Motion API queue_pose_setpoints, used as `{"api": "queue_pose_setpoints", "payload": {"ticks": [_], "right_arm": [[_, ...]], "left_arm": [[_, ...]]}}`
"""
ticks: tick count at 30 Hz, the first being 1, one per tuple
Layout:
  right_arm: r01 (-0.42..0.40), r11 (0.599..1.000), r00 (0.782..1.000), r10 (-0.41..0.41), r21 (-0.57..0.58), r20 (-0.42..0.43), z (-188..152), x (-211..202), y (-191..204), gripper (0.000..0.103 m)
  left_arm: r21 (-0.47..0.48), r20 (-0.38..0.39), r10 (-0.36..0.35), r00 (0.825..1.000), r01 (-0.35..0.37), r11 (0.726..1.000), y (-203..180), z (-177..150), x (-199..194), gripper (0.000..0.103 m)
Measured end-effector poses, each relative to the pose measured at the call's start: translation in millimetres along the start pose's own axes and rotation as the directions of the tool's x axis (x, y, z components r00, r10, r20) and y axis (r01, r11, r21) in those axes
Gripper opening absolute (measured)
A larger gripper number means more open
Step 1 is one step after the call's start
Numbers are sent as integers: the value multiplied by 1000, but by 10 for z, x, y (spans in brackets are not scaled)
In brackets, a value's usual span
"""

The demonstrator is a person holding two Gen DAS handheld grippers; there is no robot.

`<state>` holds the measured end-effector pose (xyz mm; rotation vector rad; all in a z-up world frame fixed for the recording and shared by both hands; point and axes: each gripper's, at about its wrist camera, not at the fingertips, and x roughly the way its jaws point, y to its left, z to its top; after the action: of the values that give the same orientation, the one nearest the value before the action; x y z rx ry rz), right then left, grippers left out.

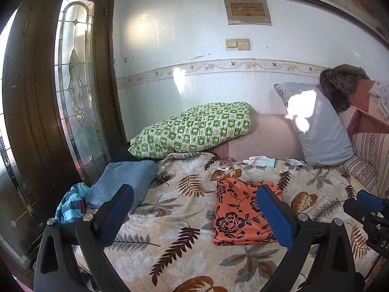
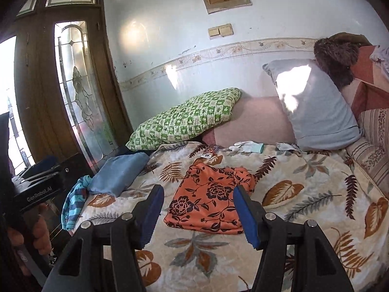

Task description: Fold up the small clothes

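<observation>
Orange flowered cloth (image 1: 239, 215) lies folded flat on the leaf-print bed cover (image 1: 170, 231), mid-bed. Left gripper (image 1: 197, 209) and right gripper (image 2: 198, 214) hang above it, jaws apart, nothing between them. Blue folded cloth (image 1: 121, 182) and striped garment (image 1: 70, 204) sit near the bed's left edge.

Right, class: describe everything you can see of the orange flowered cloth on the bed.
The orange flowered cloth is a thin, soft-looking fabric, orange with a dark pattern of blossoms and vines. It lies folded into a flat, roughly rectangular packet with layered edges showing along its near side. It rests near the middle of the leaf-patterned bedspread, which is all that touches it. Both grippers stand open before it, and nothing is between their fingers. A folded blue cloth lies apart to its left.
</observation>
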<state>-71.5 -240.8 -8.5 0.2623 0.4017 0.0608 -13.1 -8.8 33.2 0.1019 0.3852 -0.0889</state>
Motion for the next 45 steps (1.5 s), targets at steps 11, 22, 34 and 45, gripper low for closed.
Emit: {"api": "queue_pose_setpoints", "payload": {"ticks": [11, 22, 34, 45], "right_arm": [[-5, 1000, 1000, 5, -16, -18, -48, 81, 41, 63], [-10, 1000, 1000, 10, -10, -20, -80, 89, 17, 63], [-4, 1000, 1000, 4, -5, -21, -100, 80, 8, 63], [-13, 1000, 1000, 12, -20, -14, -92, 97, 64, 63]], "left_arm": [[-9, -38, 29, 999, -29, 1000, 42, -76, 106, 101], [-1, -47, 26, 999, -26, 1000, -10, -61, 90, 101], [12, -43, 17, 999, -17, 1000, -39, -76, 67, 101], [-7, -54, 14, 998, -15, 1000, 55, -106, 73, 101]]}}
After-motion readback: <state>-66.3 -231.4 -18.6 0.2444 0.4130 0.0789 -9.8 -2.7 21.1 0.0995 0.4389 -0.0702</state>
